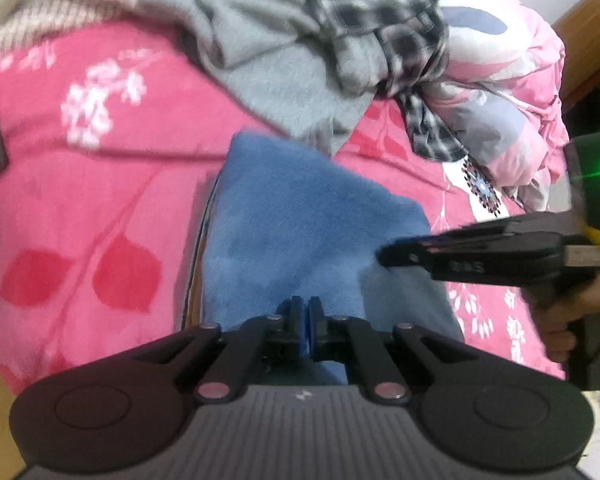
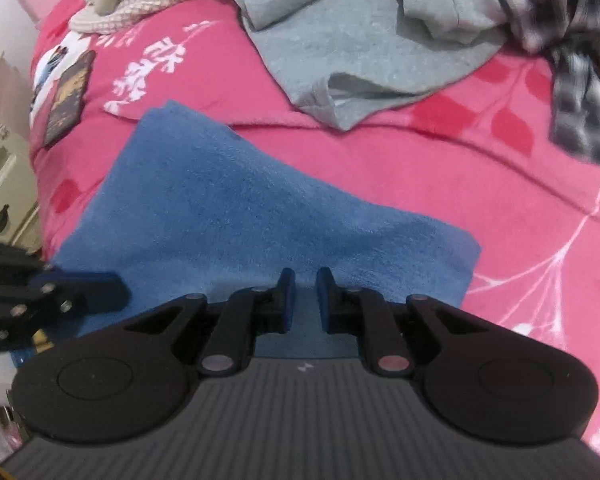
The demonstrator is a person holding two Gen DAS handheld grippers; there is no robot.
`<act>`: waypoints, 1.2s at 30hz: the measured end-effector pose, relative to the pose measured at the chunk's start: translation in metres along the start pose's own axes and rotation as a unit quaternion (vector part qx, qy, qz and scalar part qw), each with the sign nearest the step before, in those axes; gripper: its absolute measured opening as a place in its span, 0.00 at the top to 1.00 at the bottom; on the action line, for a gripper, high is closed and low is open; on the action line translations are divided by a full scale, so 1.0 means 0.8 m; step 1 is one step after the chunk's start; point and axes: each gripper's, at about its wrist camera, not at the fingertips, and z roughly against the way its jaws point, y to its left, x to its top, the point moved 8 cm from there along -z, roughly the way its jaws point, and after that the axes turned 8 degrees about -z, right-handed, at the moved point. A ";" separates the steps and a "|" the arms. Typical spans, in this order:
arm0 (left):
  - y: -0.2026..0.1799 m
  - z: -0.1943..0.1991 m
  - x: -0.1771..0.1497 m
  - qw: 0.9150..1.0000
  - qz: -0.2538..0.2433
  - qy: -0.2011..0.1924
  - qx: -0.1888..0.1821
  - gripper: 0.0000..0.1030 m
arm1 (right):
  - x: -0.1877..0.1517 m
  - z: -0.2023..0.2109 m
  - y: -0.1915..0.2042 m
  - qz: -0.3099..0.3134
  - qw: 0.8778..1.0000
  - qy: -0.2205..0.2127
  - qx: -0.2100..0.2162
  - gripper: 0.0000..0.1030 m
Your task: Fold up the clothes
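The left gripper (image 1: 308, 312) pinches shut on the near edge of the blue towel (image 1: 300, 220) (likely anchoring it), while beside it the right gripper (image 2: 302, 280) hovers slightly parted, holding nothing.

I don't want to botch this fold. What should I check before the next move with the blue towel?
1. Left gripper shut: ok.
2. Left gripper pinching the towel: cannot tell; its blue pads hide any cloth.
3. Right gripper gripping the towel: not ok; its jaws stand slightly apart above the near edge.
4. Grey garment clear of the towel: ok; pink bedspread shows between them.
5. Dark flat thing clear of the towel: ok.
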 end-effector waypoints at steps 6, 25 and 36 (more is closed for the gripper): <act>-0.027 0.008 0.042 0.998 -0.048 -0.048 -0.008 0.86 | 0.017 0.034 -0.026 -0.022 0.999 -0.039 -0.021 0.88; 0.012 -0.073 0.049 0.999 -0.007 -0.035 0.025 0.97 | 0.008 -0.004 -0.082 -0.098 0.994 -0.041 -0.030 0.88; 0.018 -0.074 0.046 0.999 -0.002 -0.037 0.007 0.97 | -0.009 -0.006 -0.100 -0.150 0.988 -0.033 -0.029 0.86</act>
